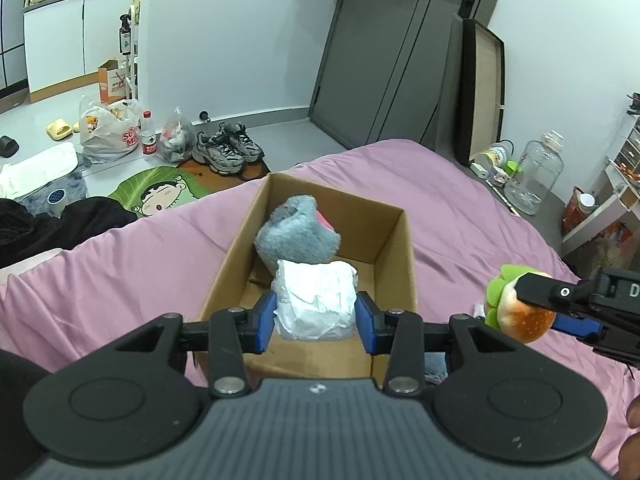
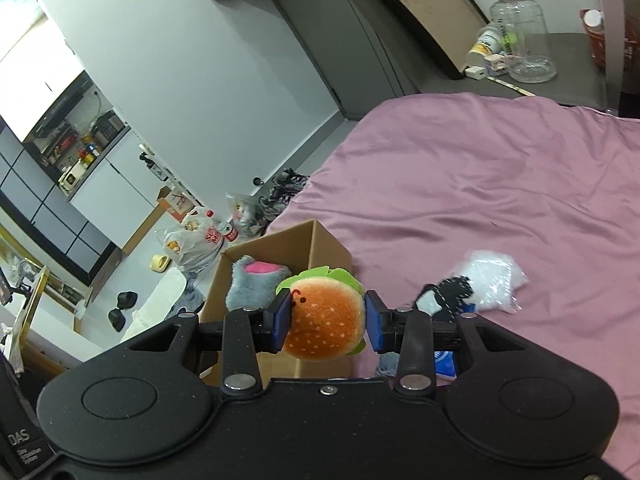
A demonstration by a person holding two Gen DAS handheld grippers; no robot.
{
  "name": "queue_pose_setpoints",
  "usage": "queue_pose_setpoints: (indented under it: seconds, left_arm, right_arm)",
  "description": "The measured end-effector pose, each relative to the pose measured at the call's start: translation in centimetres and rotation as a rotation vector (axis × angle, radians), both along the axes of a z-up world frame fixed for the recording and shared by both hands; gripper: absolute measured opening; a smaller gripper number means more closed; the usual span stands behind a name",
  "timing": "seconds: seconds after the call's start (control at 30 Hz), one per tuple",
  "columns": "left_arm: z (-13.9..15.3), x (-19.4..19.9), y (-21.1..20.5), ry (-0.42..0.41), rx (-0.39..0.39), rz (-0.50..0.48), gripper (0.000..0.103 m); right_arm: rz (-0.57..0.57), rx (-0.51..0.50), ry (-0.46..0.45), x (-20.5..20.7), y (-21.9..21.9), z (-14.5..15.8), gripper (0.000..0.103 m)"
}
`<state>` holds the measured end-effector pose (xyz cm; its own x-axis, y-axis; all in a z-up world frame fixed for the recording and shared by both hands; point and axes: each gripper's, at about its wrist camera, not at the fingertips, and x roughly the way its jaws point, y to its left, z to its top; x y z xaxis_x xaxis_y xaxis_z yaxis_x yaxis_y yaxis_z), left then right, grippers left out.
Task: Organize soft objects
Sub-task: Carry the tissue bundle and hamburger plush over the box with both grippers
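**Both tools loaded, at the box**

My left tool (image 1: 316, 322) pinches a white crinkly packet (image 1: 316, 300) over the cardboard box (image 1: 394, 240), beside the grey plush (image 1: 296, 232). My right tool (image 2: 326, 322) squeezes a burger plush (image 2: 326, 320) mid-body, just outside the box. Both look light, squashy; centre grips suit them.

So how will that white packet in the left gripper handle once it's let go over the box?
The white packet looks crinkled and soft, so it probably squashes rather than slips. It seems light, and should flop beside the grey plush in the box without rolling.
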<state>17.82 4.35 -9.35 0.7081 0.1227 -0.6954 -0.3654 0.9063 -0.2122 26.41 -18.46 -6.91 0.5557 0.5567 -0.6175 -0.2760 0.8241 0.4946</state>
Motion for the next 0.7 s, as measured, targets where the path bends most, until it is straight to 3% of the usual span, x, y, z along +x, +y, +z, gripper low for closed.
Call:
queue_pose_setpoints:
  seconds: [0.7]
  left_arm:
    - [-2.7, 3.3, 3.5, 0.093, 0.019, 0.019, 0.042]
  right_arm:
    - [0.083, 0.023, -0.031, 4.7, 5.7, -0.1, 0.038]
